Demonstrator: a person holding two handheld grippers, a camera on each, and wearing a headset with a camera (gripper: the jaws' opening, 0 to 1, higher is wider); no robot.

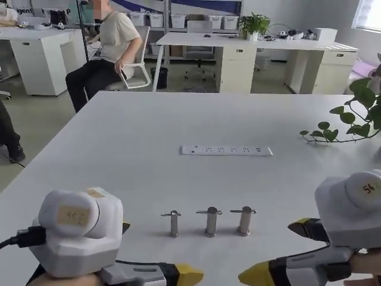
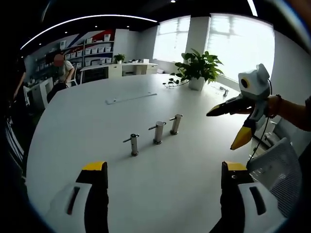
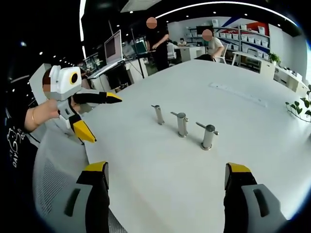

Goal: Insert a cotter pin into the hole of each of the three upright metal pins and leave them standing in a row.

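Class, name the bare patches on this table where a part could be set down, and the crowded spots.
Free: between the power strip and the row of pins; the far-left tabletop. Crowded: near edge, by left gripper and right gripper.

Your head view is bright and even: daylight from a window (image 1: 369, 15) top right, pale white worktop (image 1: 119, 155), no hard glare. Pins (image 1: 211, 221) throw only faint, short shadows. Whole frame slightly soft, background softer. In your left gripper view the windows (image 2: 233, 43) blow out and a sheen spreads on the worktop near them; a ceiling strip (image 2: 77, 18) bends with the fisheye. Your right gripper view is dimmer on its left, edges curve hard, distance blurry.
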